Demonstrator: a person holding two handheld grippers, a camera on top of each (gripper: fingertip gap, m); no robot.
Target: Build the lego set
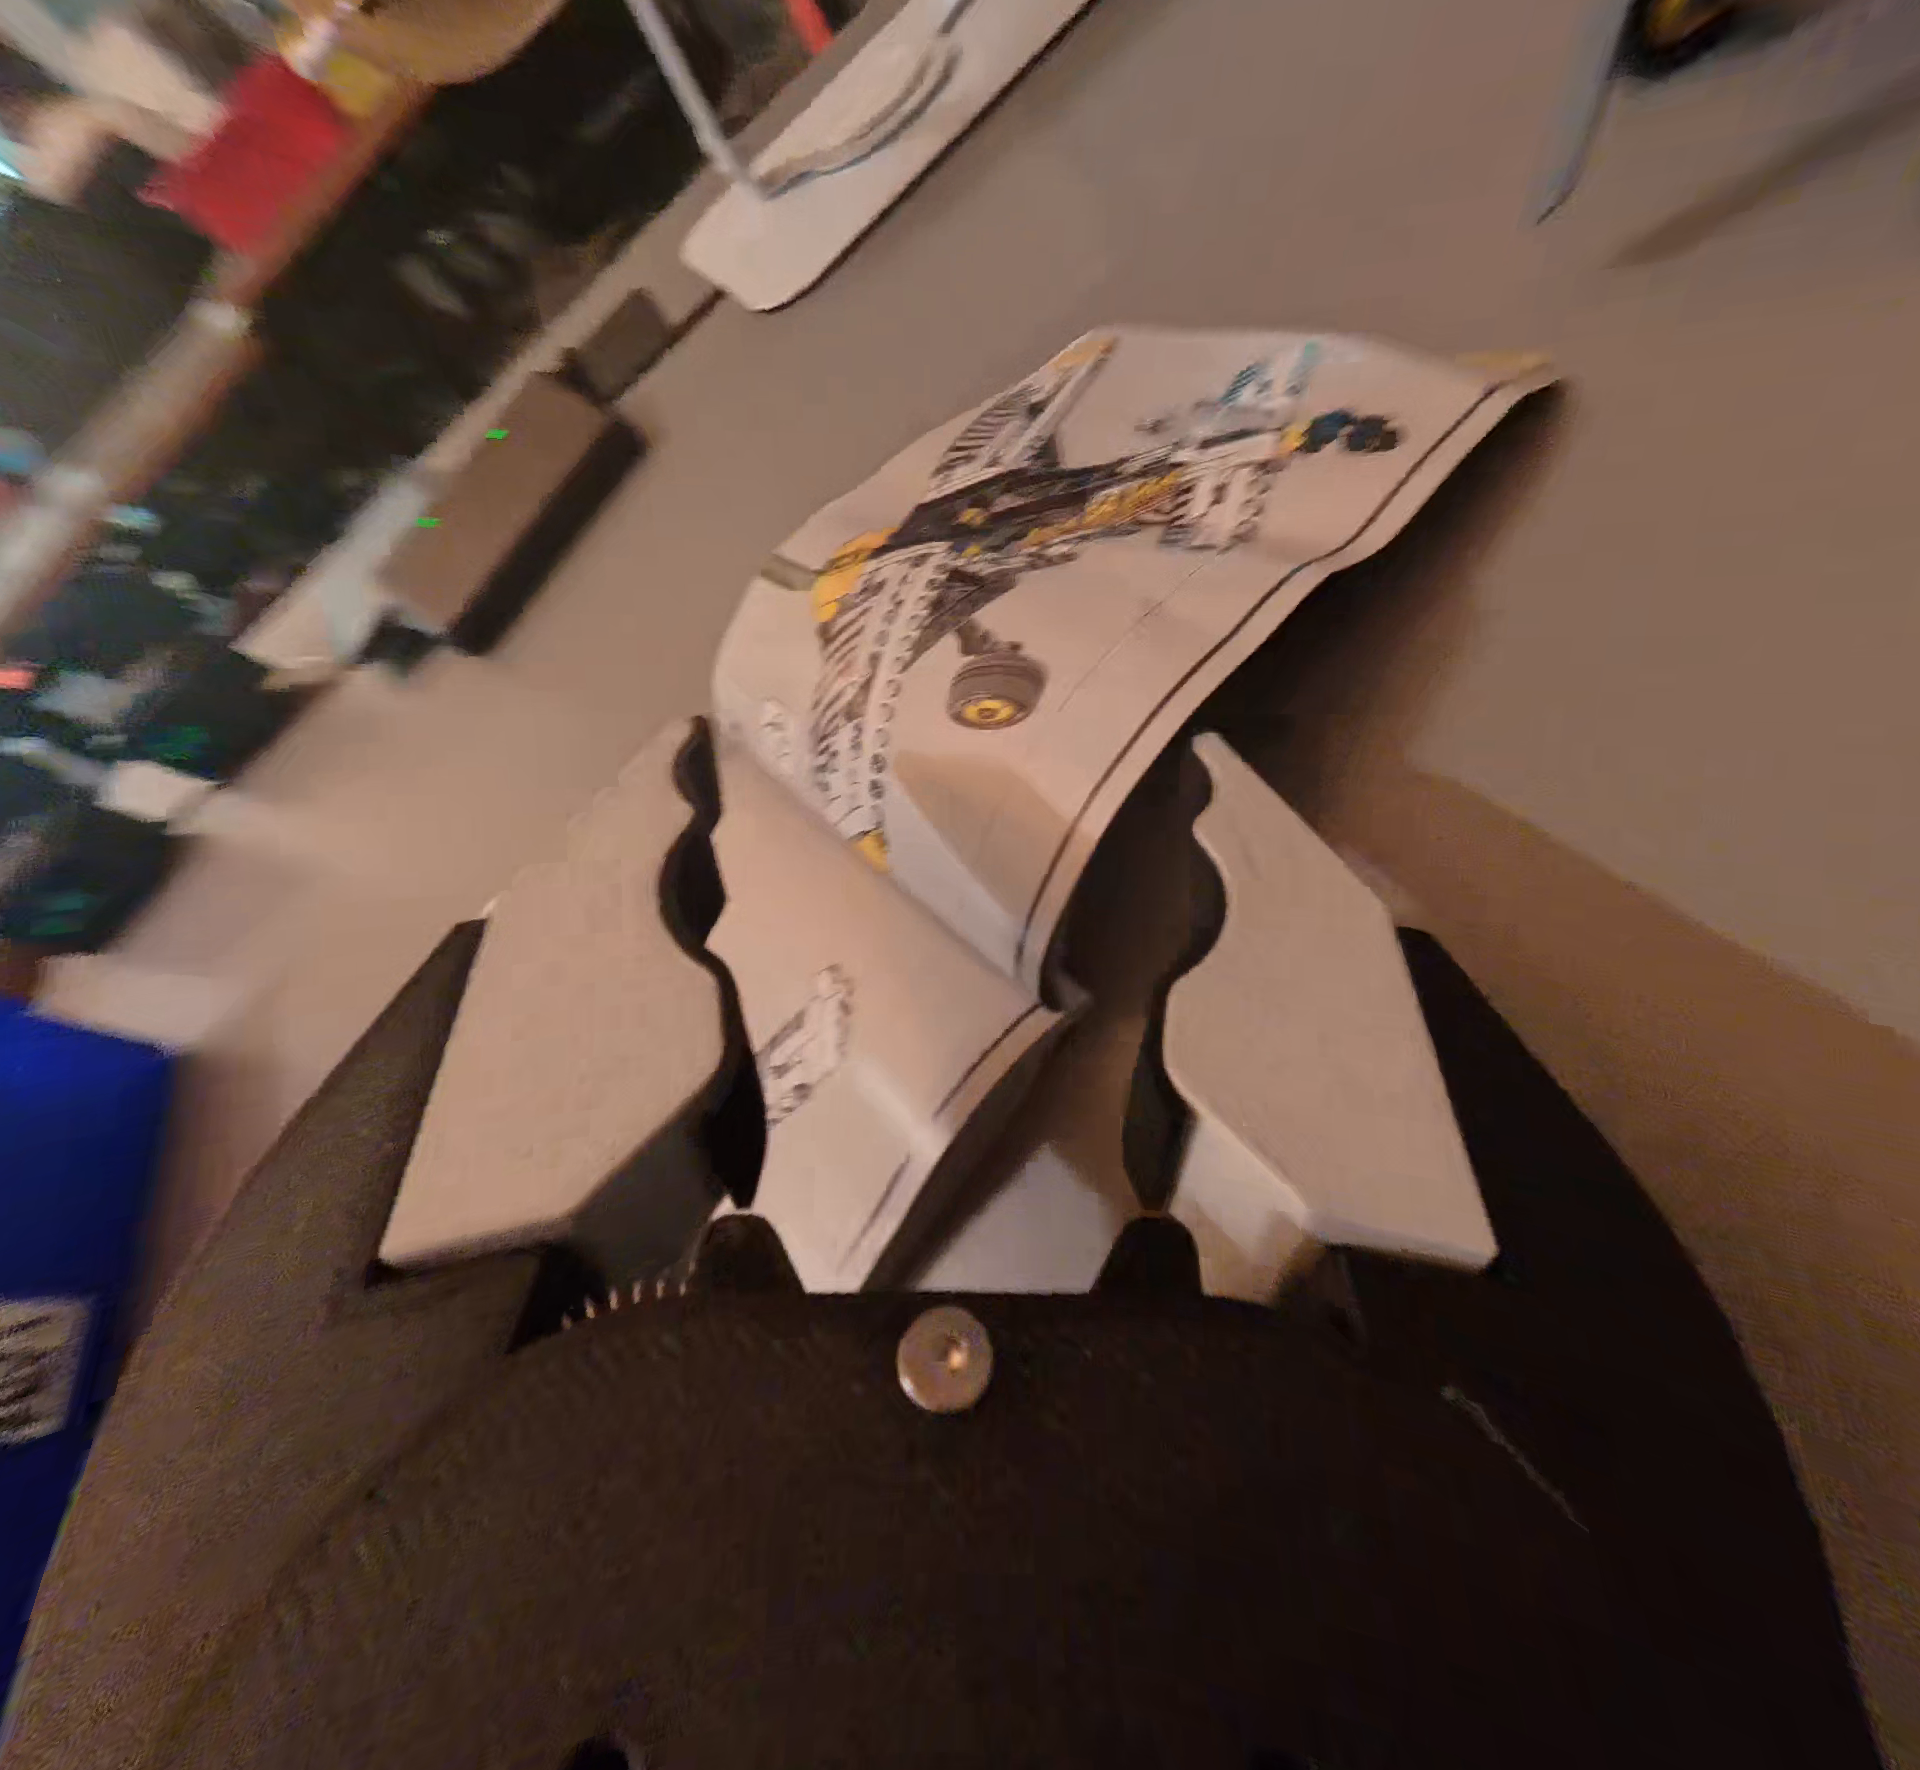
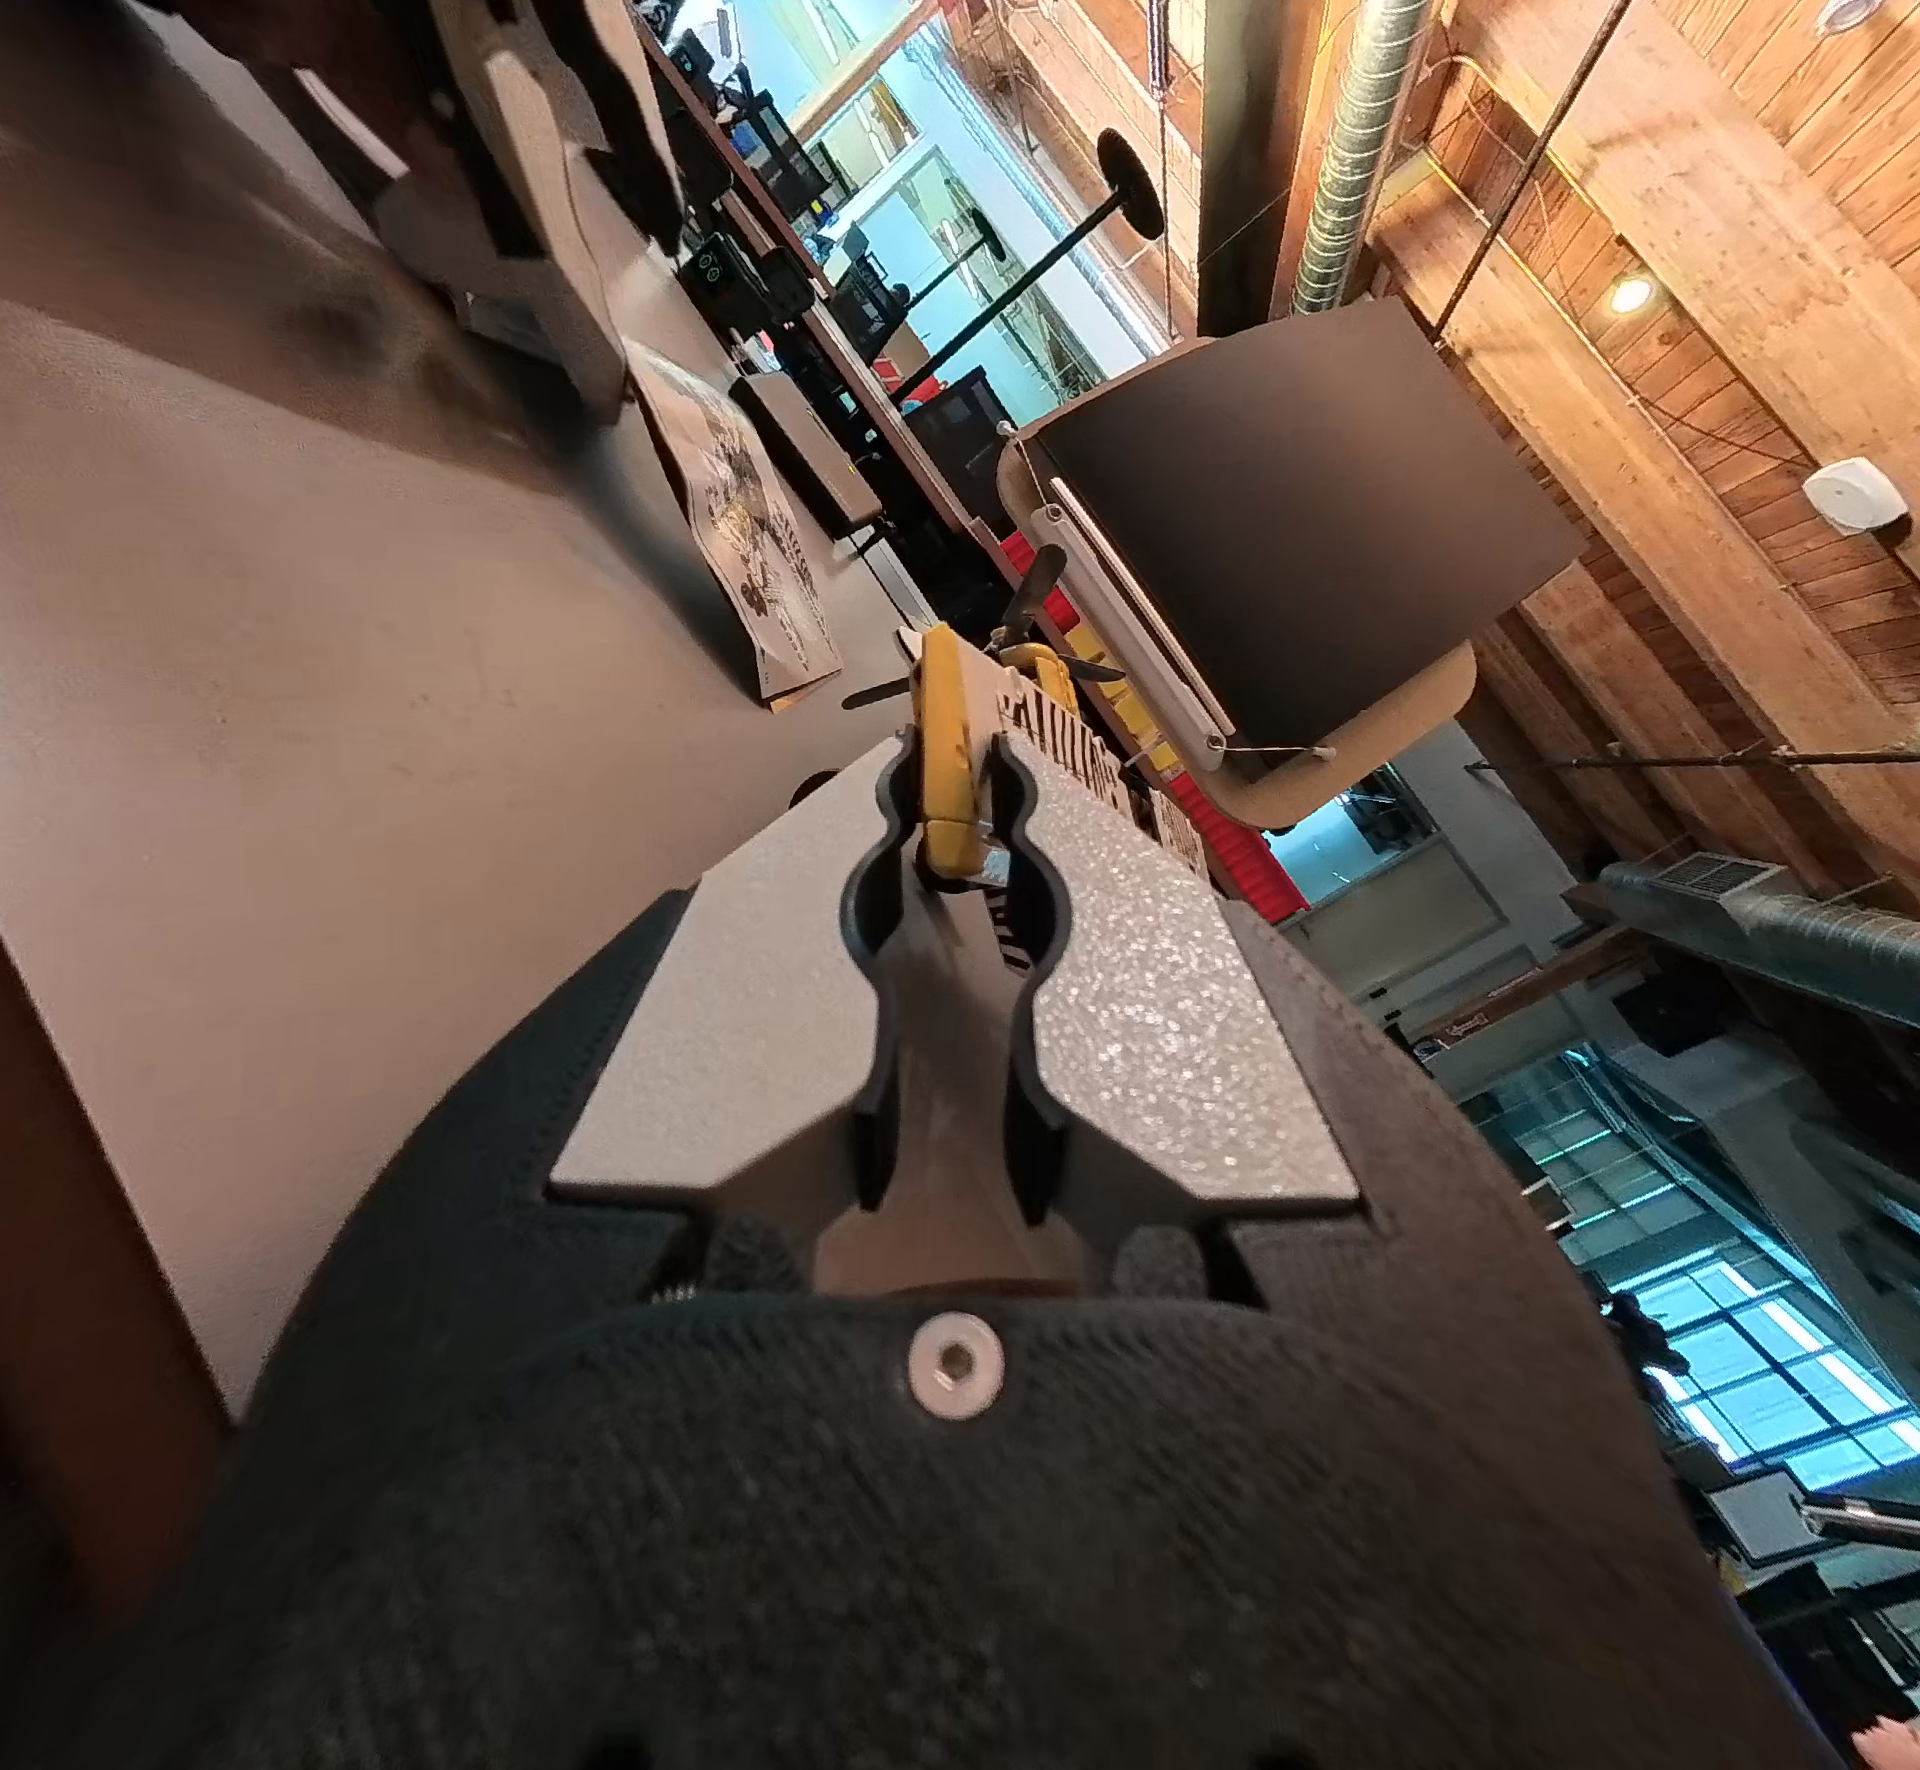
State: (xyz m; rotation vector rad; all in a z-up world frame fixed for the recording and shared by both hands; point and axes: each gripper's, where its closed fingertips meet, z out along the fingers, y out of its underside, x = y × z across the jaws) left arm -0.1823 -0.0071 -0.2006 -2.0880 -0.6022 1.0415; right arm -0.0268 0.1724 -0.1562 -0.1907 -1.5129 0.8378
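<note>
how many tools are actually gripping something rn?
1 for sure. The right tool is shut on the lego model, held off the table. The left tool is open, with the instruction booklet lying between its fingers, not visibly pinched.

grey table [image 1: 1558,193] | wood-plank wall [image 2: 1714,193] | bright windows [image 2: 1766,1388]

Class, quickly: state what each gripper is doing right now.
Left gripper: open, its fingers either side of the instruction booklet, not clamping it.
Right gripper: shut on the yellow lego model.
</note>
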